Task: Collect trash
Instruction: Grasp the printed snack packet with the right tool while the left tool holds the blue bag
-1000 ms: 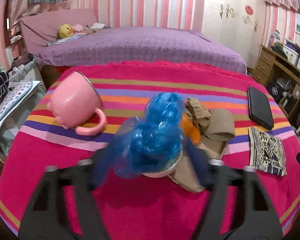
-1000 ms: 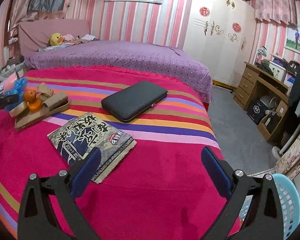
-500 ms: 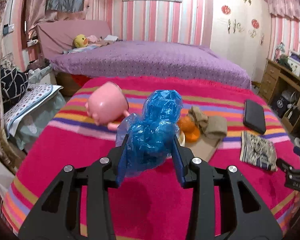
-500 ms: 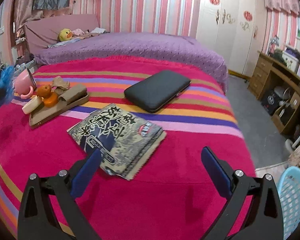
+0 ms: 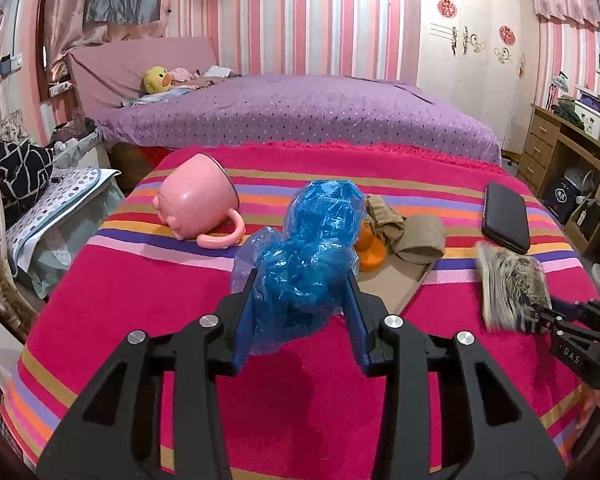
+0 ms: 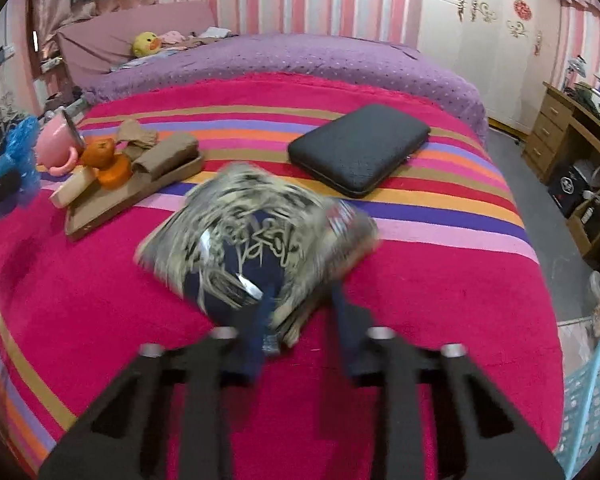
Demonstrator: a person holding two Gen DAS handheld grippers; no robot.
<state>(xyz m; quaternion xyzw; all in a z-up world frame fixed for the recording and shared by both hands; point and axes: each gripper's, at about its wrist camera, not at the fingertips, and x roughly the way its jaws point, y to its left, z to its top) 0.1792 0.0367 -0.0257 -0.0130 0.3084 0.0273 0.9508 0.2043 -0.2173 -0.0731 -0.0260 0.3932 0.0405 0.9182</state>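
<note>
- Left wrist view: left gripper (image 5: 300, 304) clamped on blue plastic bag (image 5: 306, 256), raised over the striped blanket (image 5: 140, 300). Collection step in hand.
- Right wrist view: right gripper (image 6: 300, 332) closing around printed snack wrapper (image 6: 256, 232); blur leaves contact uncertain. Blue basket (image 6: 592, 400) at lower right, contents not visible; judged next destination.

Pink mug (image 5: 198, 196), black case (image 6: 359, 154)
</note>
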